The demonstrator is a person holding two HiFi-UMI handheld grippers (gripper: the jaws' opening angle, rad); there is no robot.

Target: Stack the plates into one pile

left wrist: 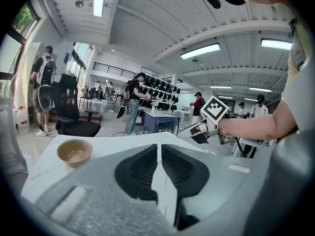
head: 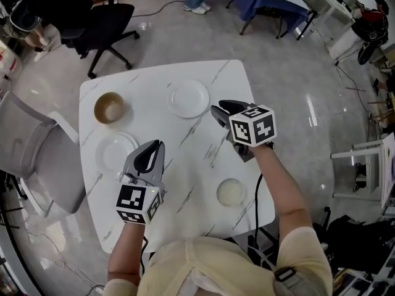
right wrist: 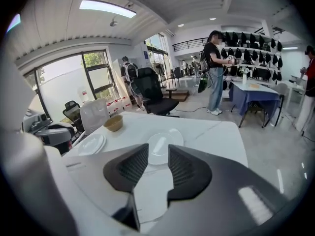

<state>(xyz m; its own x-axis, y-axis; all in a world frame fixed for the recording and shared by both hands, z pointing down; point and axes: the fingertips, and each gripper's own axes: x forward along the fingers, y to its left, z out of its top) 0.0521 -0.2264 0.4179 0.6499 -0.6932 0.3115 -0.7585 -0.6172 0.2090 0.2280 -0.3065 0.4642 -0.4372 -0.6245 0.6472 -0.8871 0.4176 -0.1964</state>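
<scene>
- Surface [head: 185, 165]: white marble.
- Far plate [head: 189, 98]: lies alone, well apart from the left plates [head: 116, 152], so not yet stacked.
- Right gripper [head: 221, 108]: jaws wide, empty, aimed at the far plate, probably to lift it.
- Left gripper [head: 155, 145]: jaws nearly together, empty, just beside the left plates.

Looking like a big, open work room or lab, not a home. Showing long strip lights [left wrist: 200, 51] up on a white ceiling, and big windows [right wrist: 93, 72] far off on the left. Holding a black office chair [head: 102, 20] on wheels at the far left, a table with a blue cloth [right wrist: 251, 93] at the far right, and wall shelves [right wrist: 246, 50] full of dark things behind it. Having people [right wrist: 215, 68] standing about on a shiny grey floor [head: 290, 97].
</scene>
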